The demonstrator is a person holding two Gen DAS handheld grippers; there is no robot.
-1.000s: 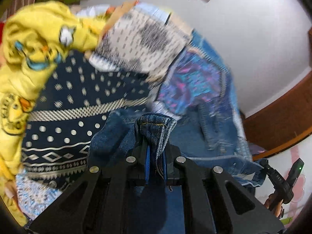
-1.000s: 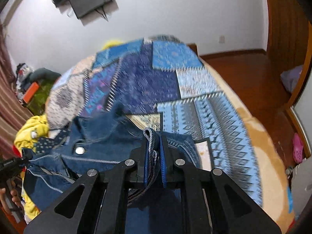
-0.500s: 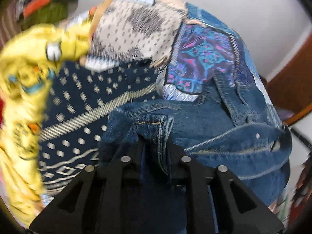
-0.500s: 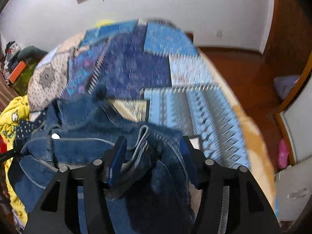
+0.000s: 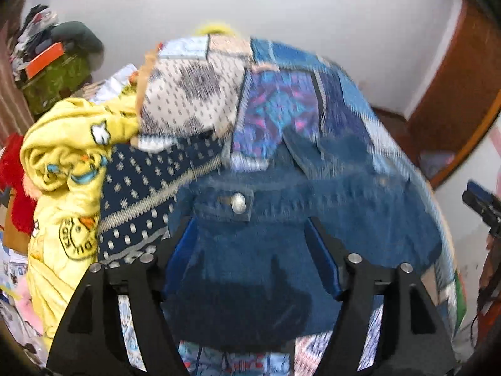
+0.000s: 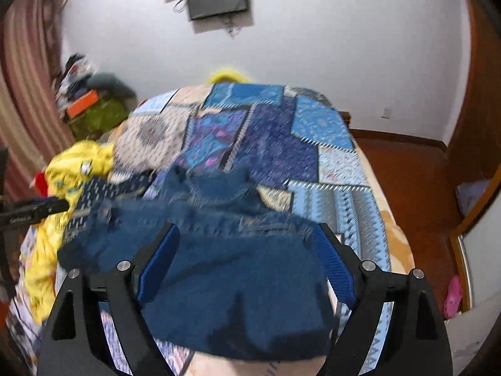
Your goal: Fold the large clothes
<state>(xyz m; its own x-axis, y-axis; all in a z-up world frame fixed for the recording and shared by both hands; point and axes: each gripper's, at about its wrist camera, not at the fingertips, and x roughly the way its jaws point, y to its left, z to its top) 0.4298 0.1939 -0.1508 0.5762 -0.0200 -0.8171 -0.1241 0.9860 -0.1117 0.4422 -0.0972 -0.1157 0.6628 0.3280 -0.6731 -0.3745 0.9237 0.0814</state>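
A blue denim jacket (image 5: 281, 219) lies folded on the patchwork bedspread (image 5: 281, 100), with a metal button on its waistband. My left gripper (image 5: 250, 228) hovers above it, its jaws opening, and the blue pads stand clear of the denim. In the right wrist view the same denim jacket (image 6: 235, 266) spreads below my right gripper (image 6: 247, 235), whose jaws are also opening with nothing pressed between them. The other gripper's tip (image 6: 34, 210) shows at the left edge there.
A yellow cartoon-print garment (image 5: 65, 169) and a navy patterned cloth (image 5: 141, 181) are heaped left of the jacket. A cluttered pile (image 5: 53, 62) stands by the wall. The bedspread (image 6: 313, 144) runs on to the right, with wooden floor (image 6: 416, 172) past the bed's edge.
Both grippers went from shut on denim folds to wide apart. The jacket dropped out of them onto the bed. Both views lifted and pulled back, showing more wall.
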